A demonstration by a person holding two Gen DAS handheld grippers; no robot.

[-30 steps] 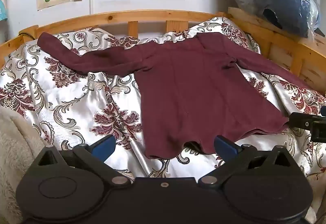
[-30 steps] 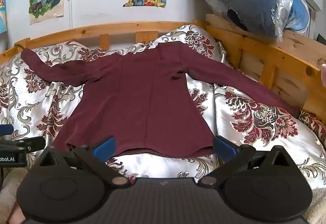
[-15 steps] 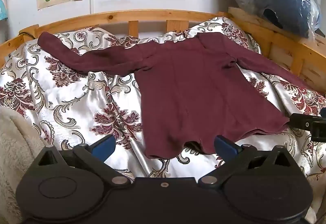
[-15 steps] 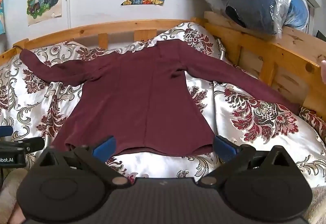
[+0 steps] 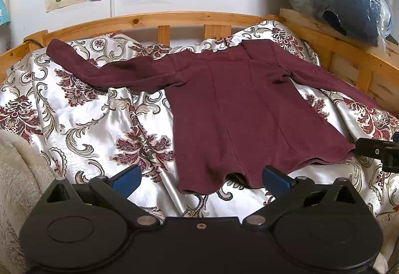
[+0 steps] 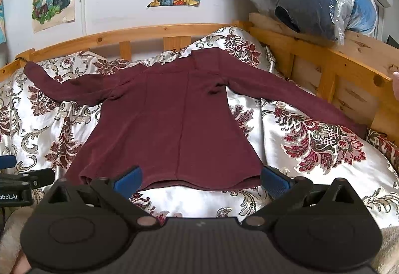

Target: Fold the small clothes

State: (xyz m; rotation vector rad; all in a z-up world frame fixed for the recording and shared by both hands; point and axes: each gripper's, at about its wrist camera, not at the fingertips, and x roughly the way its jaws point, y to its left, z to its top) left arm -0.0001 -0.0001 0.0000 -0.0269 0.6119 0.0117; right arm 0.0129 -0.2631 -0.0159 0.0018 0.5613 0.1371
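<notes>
Left gripper (image 5: 199, 178) fingers spread wide, nothing between them, hovering just short of the hem. Right gripper (image 6: 200, 178) same: wide apart, empty, hem just ahead of its tips. Each gripper shows at the edge of the other's view, so they sit side by side along the near edge.

Maroon long-sleeved top (image 5: 249, 114) lies flat ahead of both grippers, hem nearest, collar far end, sleeves stretched out left and right. Left sleeve (image 5: 104, 69) runs far off to the left of the left gripper; right sleeve (image 6: 286, 96) reaches toward the wooden bed rail (image 6: 311, 54) on the right gripper's side. Under it, a shiny patterned bedspread (image 5: 82, 119), wrinkled. Fluffy blanket (image 5: 15, 174) beside the left gripper.

No fold started, by the look of it.

Risks: the satin looks slippery, so a pinch at the hem could drag the whole top or catch bedspread too. The hem buckles up near the left gripper, possibly both layers apart, hard to tell; grabbing one layer would skew the fold. The right sleeve end is close to the rail and could snag.
</notes>
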